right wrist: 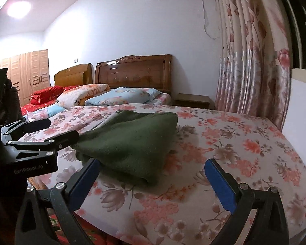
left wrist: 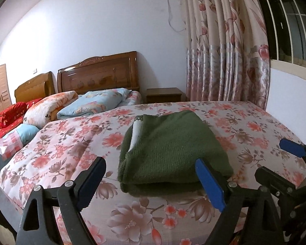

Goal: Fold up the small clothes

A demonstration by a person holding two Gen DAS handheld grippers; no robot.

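Note:
A dark green knitted garment (left wrist: pixel 169 153) lies folded into a thick rectangle on the floral bedspread (left wrist: pixel 67 149); a white inner layer shows at its left edge. It also shows in the right wrist view (right wrist: pixel 130 140). My left gripper (left wrist: pixel 151 181) is open, its fingers straddling the garment's near edge just in front of it, holding nothing. My right gripper (right wrist: pixel 153 181) is open and empty, near the garment's near right corner. The right gripper also shows at the right of the left wrist view (left wrist: pixel 275 161), and the left gripper at the left of the right wrist view (right wrist: pixel 57 130).
Pillows and folded quilts (left wrist: pixel 91 104) lie at the bed's head by wooden headboards (left wrist: pixel 98 71). A bedside table (left wrist: pixel 163 95) and floral curtain (left wrist: pixel 226 47) stand at the back right. A wardrobe (right wrist: pixel 26 71) is far left. The bed's near edge runs below the grippers.

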